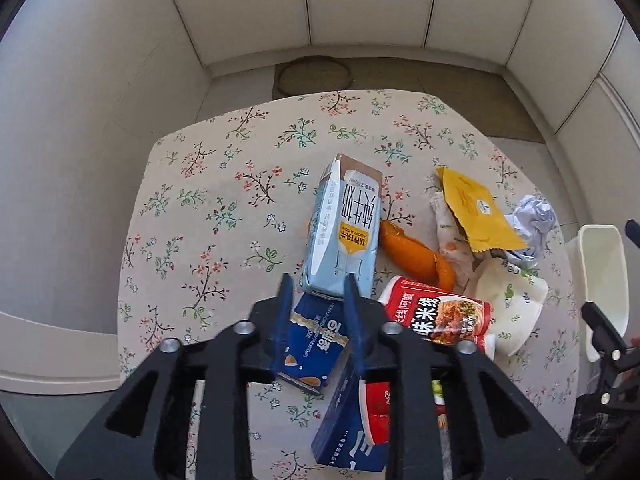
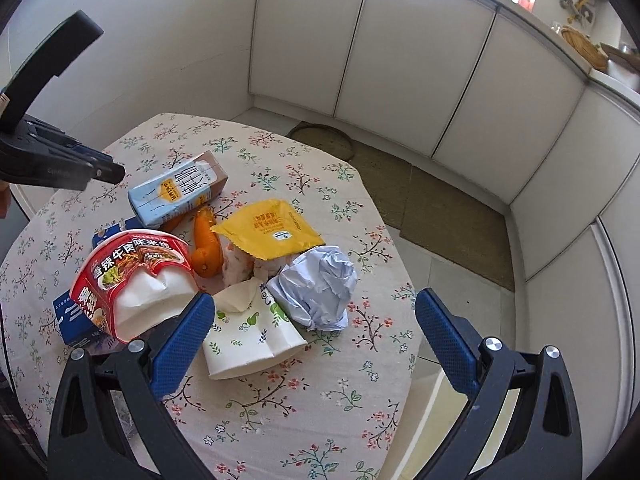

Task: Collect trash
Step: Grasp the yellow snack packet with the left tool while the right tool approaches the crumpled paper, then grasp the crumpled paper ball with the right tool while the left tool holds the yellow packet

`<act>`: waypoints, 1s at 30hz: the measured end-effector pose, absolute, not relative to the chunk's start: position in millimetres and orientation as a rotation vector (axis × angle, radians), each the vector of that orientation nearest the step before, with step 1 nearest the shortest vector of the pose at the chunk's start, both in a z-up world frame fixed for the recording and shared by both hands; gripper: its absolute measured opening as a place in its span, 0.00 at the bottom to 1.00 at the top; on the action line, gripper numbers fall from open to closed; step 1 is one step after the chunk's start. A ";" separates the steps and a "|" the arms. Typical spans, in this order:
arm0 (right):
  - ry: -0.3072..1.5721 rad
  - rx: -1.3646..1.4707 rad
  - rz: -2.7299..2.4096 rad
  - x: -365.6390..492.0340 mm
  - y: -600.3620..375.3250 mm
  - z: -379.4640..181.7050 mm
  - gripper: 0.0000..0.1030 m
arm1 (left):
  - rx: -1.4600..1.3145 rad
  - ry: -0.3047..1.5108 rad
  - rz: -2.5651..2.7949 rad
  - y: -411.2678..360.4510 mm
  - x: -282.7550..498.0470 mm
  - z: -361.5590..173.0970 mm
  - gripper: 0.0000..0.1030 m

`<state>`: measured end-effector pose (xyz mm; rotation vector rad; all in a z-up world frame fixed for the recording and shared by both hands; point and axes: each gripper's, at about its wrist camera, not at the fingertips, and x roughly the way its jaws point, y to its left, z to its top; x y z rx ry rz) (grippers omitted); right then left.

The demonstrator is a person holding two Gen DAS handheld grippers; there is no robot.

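I judge nearly everything is left: milk carton (image 1: 343,229), noodle cup (image 2: 132,276) and paper ball (image 2: 316,286) lie mid-frame on the worktop (image 2: 304,412); my left fingers (image 1: 286,312) hang half-closed on nothing, my right fingers (image 2: 182,342) released.

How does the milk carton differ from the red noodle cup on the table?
The milk carton is a light blue, box-shaped pack, still whole in shape; the red noodle cup is round and squashed, with its white inside showing. The carton lies at the far edge of the pile, while the cup sits nearer, beside the flowered paper cup. Both lie on their sides on the floral tablecloth.
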<state>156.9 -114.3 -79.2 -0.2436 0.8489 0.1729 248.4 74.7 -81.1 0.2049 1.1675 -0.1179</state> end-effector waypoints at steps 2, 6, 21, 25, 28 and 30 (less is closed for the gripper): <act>0.848 -0.224 0.143 156.2 -122.6 -76.3 0.94 | 0.231 1.158 -0.148 62.6 253.1 -81.9 0.40; 0.874 -0.198 0.072 160.9 -144.4 -78.1 0.94 | 0.133 1.209 -0.290 33.1 258.6 -85.8 0.55; 0.999 0.011 -0.040 176.9 -205.6 -92.9 0.94 | -0.388 1.333 -0.203 -6.0 314.5 -151.2 0.50; 1.032 0.154 -0.015 184.0 -216.9 -104.5 0.94 | -0.330 1.305 -0.220 -14.1 309.5 -150.7 0.04; 1.039 0.285 0.000 189.7 -220.9 -118.2 0.94 | -0.297 1.207 -0.239 -8.3 293.5 -130.9 0.00; 1.067 0.378 0.042 196.2 -221.2 -128.8 0.94 | -0.296 1.157 -0.275 0.4 274.0 -113.2 0.00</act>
